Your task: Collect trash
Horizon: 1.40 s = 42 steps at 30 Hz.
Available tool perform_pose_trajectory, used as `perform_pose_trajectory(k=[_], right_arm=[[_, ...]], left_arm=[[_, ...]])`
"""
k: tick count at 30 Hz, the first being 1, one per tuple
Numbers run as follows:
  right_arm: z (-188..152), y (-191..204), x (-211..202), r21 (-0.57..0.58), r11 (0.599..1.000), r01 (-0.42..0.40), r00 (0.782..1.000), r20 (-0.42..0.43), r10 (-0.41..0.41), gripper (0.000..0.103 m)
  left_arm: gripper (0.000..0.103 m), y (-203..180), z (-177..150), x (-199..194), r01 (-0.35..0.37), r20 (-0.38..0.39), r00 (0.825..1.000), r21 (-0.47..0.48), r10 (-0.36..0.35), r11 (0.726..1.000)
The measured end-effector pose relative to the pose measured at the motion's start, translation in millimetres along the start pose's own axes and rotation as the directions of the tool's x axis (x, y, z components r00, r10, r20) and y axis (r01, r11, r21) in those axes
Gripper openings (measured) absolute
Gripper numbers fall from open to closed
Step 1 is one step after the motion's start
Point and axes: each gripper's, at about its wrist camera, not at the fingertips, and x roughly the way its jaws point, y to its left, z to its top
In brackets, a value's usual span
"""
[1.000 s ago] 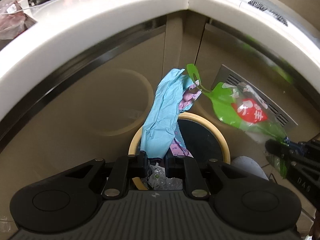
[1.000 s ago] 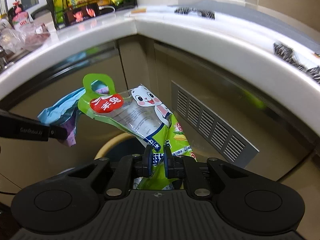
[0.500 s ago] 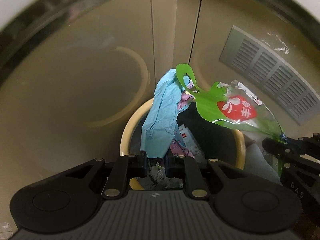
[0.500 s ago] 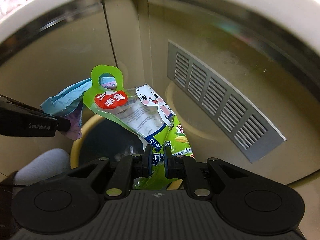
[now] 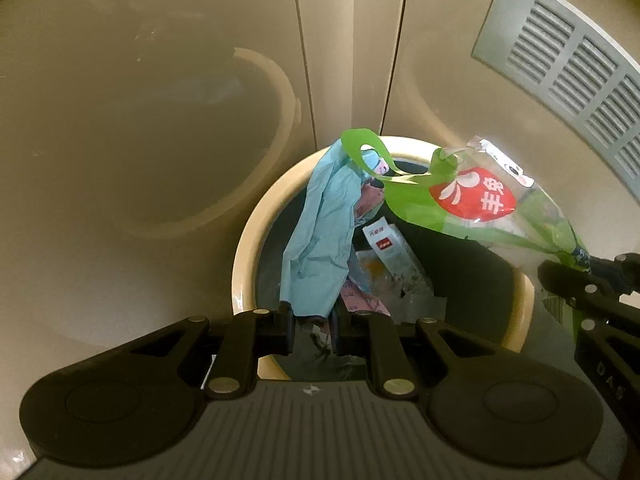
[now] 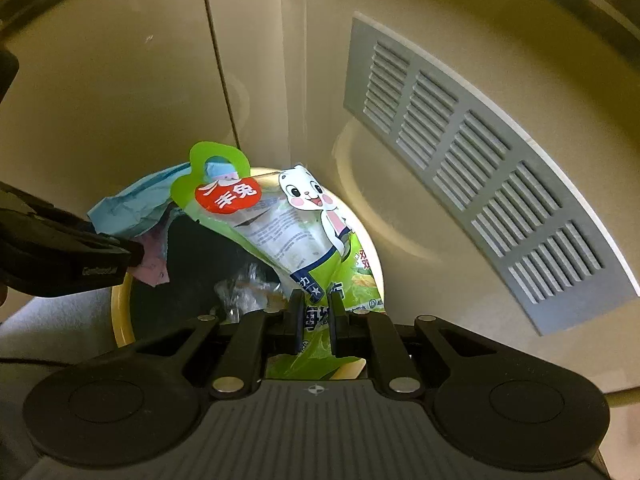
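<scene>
Trash, two pieces, both held above the open bin. Left gripper (image 5: 313, 326) clenched on a crumpled pale-blue wrapper (image 5: 320, 236), pink print showing along its inner side, standing up from the fingers over the left half of the bin mouth. Right gripper (image 6: 313, 320) clamped on the lower end of a green snack bag (image 6: 296, 232): clear window, red apple-shaped label with white characters, white cartoon rabbit, looped hang-hole at the top, tilted left so that the loop overlaps the blue wrapper's tip. Below both, a round trash bin (image 5: 250, 240) with a cream-yellow rim and black liner, holding a white carton with a red mark (image 5: 390, 246) and clear plastic scraps. Behind, beige cabinet panels (image 6: 120, 100) and a grey louvred vent (image 6: 480, 168).
</scene>
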Motion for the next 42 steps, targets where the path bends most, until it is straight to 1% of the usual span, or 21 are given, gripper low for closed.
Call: perform_pose_trajectory(k=[2, 5, 9, 10, 11, 12, 13, 14, 15, 16, 17, 20, 24, 27, 29, 31, 34, 37, 39, 41, 42], right_arm=[[0.5, 2.4, 6.1, -0.007, 1.000, 0.000, 1.000, -0.017, 0.000, 0.014], [3.1, 3.4, 14.7, -0.014, 1.000, 0.002, 0.999, -0.037, -0.002, 0.016], [4.7, 3.1, 26.6, -0.016, 1.000, -0.001, 0.998, -0.066, 0.000, 0.017], [5.4, 3.3, 29.3, -0.017, 1.000, -0.003, 0.997, -0.073, 0.002, 0.017], [5.8, 3.8, 31.9, -0.018, 1.000, -0.005, 0.997, -0.083, 0.003, 0.019], [6.6, 5.0, 33.7, -0.020, 1.000, -0.006, 0.996, -0.093, 0.004, 0.027], [7.5, 5.6, 35.4, -0.024, 1.000, -0.003, 0.995, -0.101, 0.001, 0.033], [7.1, 5.6, 36.0, -0.031, 1.000, 0.004, 0.994, -0.107, -0.007, 0.050], [7.4, 6.9, 35.6, -0.039, 0.999, 0.016, 0.994, -0.108, -0.020, 0.067], [8.3, 9.7, 36.9, -0.048, 0.998, 0.027, 0.995, -0.097, -0.031, 0.073], [8.3, 11.4, 32.9, -0.058, 0.998, 0.034, 0.996, -0.080, -0.039, 0.080], [7.7, 18.3, 19.5, -0.107, 0.994, 0.039, 0.997, -0.056, -0.045, 0.088], [5.2, 26.3, -3.6, -0.142, 0.989, 0.043, 0.999, -0.007, -0.045, 0.094], [0.2, 32.6, -28.1, -0.162, 0.986, 0.038, 0.999, 0.044, -0.032, 0.099], [-3.4, 36.3, -42.1, -0.181, 0.983, 0.021, 0.998, 0.066, -0.009, 0.100], [-6.8, 38.5, -55.4, -0.197, 0.980, 0.015, 0.996, 0.091, 0.003, 0.103], [-10.7, 36.3, -74.1, -0.217, 0.976, 0.030, 0.992, 0.130, -0.002, 0.103], [-13.9, 34.6, -87.4, -0.230, 0.973, 0.022, 0.991, 0.136, 0.009, 0.103], [-12.3, 32.2, -94.6, -0.233, 0.973, -0.009, 0.993, 0.111, 0.036, 0.103], [-11.4, 30.3, -103.2, -0.219, 0.975, -0.032, 0.996, 0.078, 0.050, 0.103], [-11.2, 30.7, -105.6, -0.210, 0.977, -0.037, 0.997, 0.059, 0.050, 0.103]], left_arm=[[0.020, -1.5, 1.5, 3.7, -0.010, -0.012, 1.000, 0.011, 0.010, 1.000], [0.020, -1.1, 2.6, 14.6, -0.035, -0.027, 0.999, 0.017, 0.036, 0.999], [0.020, -3.9, 7.8, 21.7, -0.051, -0.039, 0.998, 0.031, 0.052, 0.998], [0.022, -4.8, 9.6, 22.9, -0.052, -0.041, 0.998, 0.038, 0.054, 0.998], [0.033, -6.7, 11.2, 23.4, -0.051, -0.038, 0.998, 0.047, 0.053, 0.998], [0.047, -8.7, 12.2, 23.0, -0.041, -0.037, 0.998, 0.063, 0.044, 0.997], [0.080, -10.8, 13.3, 21.9, -0.039, -0.032, 0.999, 0.078, 0.042, 0.996], [0.103, -13.3, 13.9, 19.1, -0.048, -0.015, 0.999, 0.090, 0.049, 0.995], [0.102, -14.7, 13.1, 14.4, -0.056, 0.017, 0.998, 0.097, 0.054, 0.994], [0.103, -16.2, 11.7, 9.1, -0.062, 0.046, 0.997, 0.111, 0.057, 0.992], [0.103, -17.5, 11.6, 6.2, -0.067, 0.058, 0.997, 0.127, 0.060, 0.990], [0.103, -20.2, 9.8, -0.4, -0.066, 0.048, 0.997, 0.168, 0.059, 0.984], [0.103, -15.2, -4.6, -24.7, -0.067, 0.097, 0.994, 0.155, 0.052, 0.986], [0.103, -8.9, -18.8, -49.8, -0.068, 0.150, 0.988, 0.133, 0.048, 0.989], [0.103, -4.1, -26.5, -62.2, -0.094, 0.191, 0.979, 0.098, 0.074, 0.991], [0.103, -4.1, -34.7, -78.1, -0.128, 0.239, 0.965, 0.062, 0.109, 0.990], [0.103, -3.9, -37.0, -91.9, -0.141, 0.260, 0.959, 0.084, 0.115, 0.986], [0.103, -9.1, -41.5, -109.6, -0.173, 0.289, 0.948, 0.108, 0.135, 0.979], [0.103, -9.5, -45.7, -124.3, -0.156, 0.296, 0.948, 0.125, 0.114, 0.980], [0.103, -2.6, -46.2, -131.5, -0.123, 0.273, 0.958, 0.131, 0.084, 0.984], [0.103, 1.2, -46.6, -142.6, -0.111, 0.257, 0.963, 0.127, 0.075, 0.986]])
